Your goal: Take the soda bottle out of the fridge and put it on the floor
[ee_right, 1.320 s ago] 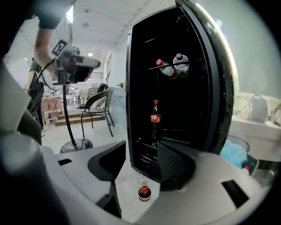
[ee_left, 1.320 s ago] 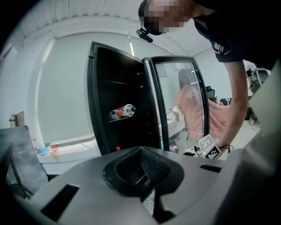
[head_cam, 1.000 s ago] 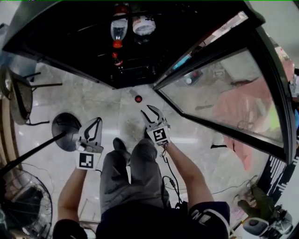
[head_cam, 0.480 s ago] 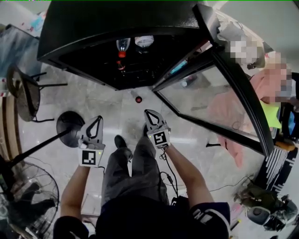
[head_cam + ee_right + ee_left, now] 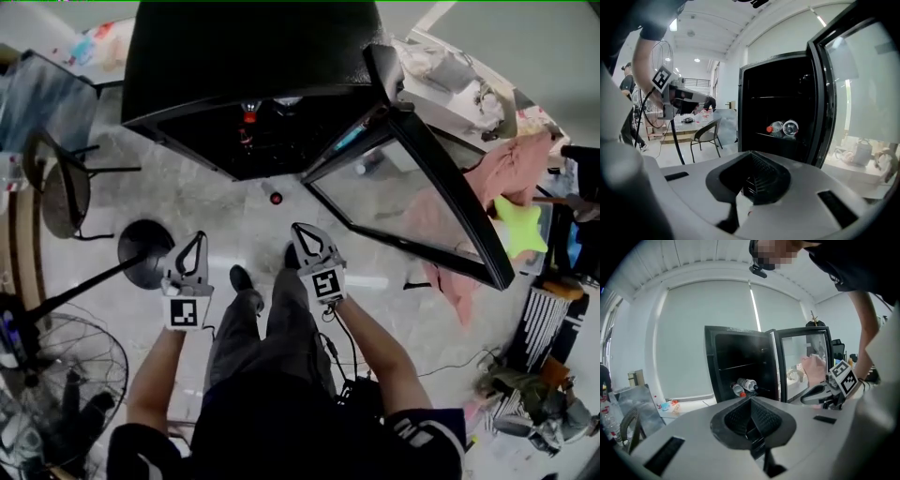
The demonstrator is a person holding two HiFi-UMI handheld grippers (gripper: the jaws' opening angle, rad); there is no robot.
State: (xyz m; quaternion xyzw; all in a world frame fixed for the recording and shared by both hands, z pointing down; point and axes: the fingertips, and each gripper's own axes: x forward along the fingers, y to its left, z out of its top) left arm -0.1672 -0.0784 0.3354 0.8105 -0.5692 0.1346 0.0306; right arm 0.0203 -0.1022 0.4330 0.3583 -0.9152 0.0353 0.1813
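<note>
My left gripper has its jaws pressed together, gripping nothing. At its one o'clock the soda bottle stands on the floor, just before the fridge. My right gripper, with the bottle at its eleven o'clock, is likewise closed and empty.

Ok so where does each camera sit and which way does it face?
Head view: on the head, looking steeply down at floor and open fridge; shows arms, legs, left gripper, right gripper.
Left gripper view: on that gripper, facing the fridge; shows right arm and gripper.
Right gripper view: likewise, facing the fridge; shows left arm and gripper.
Shared: both gripper views see the shelf bottles.
</note>
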